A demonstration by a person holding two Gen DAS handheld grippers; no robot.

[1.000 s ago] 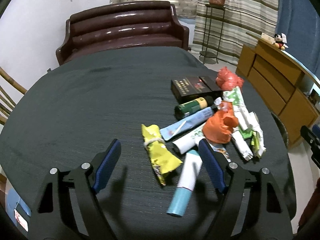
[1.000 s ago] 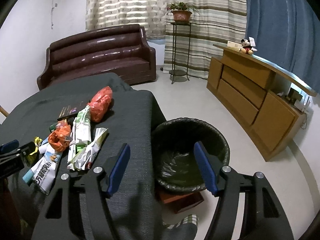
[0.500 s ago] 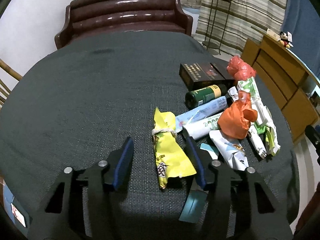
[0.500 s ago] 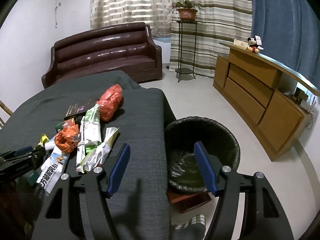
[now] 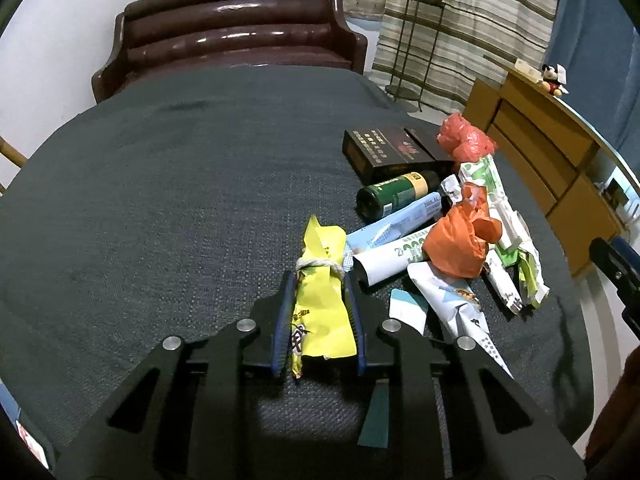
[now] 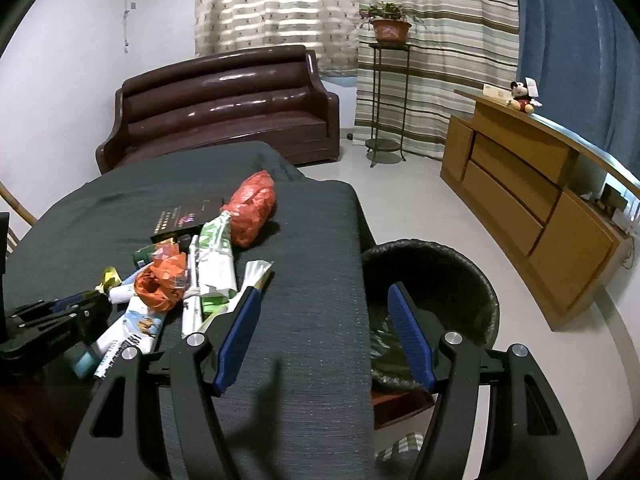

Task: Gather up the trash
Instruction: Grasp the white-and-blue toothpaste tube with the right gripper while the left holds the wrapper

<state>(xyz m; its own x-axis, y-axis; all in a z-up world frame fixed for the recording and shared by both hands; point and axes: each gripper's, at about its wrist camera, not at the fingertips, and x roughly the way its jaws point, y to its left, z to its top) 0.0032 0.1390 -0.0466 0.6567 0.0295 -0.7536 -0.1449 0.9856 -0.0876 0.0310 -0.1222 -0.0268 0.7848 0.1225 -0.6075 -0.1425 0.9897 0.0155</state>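
Note:
My left gripper (image 5: 319, 280) is shut on a yellow wrapper (image 5: 320, 300) tied with white string, lying on the dark table (image 5: 160, 200). To its right lies a trash pile: an orange bag (image 5: 460, 240), white and blue paper tubes (image 5: 396, 228), a green bottle (image 5: 396, 196), a black box (image 5: 388, 152), a red bag (image 5: 464, 144). My right gripper (image 6: 324, 300) is open and empty over the table's right edge, beside a black-lined trash bin (image 6: 436, 276) on the floor. The left gripper (image 6: 60, 320) shows at the right wrist view's left.
A brown sofa (image 5: 232, 40) stands behind the table. A wooden sideboard (image 6: 540, 200) runs along the right wall. A plant stand (image 6: 386, 100) stands by the curtains. A teal tube (image 5: 376, 420) lies partly under my left gripper.
My left gripper moved forward over the yellow wrapper and closed on it. The right gripper stayed open and drifted slightly left over the table edge.

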